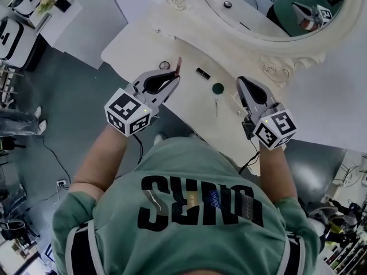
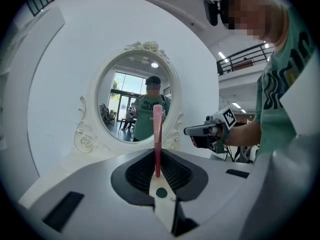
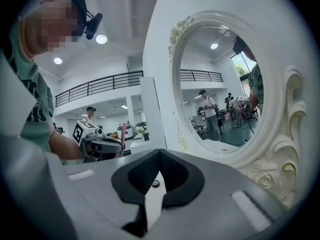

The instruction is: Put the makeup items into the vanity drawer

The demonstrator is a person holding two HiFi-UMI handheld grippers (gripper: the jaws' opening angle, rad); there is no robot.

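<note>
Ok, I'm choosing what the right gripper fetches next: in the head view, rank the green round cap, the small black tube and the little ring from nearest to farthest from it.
1. The green round cap, just left of the right gripper.
2. The small black tube, further left, nearer the mirror.
3. The little ring, farthest, beside the left gripper.

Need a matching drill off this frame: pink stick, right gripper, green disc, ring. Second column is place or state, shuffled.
1 pink stick
2 right gripper
3 green disc
4 ring

A on the vanity top, beside the right gripper's tip
B shut, nothing held
C clamped in the left gripper
D on the vanity top, beside the left gripper's tip

Pairs: 1-C, 2-B, 3-A, 4-D
</note>
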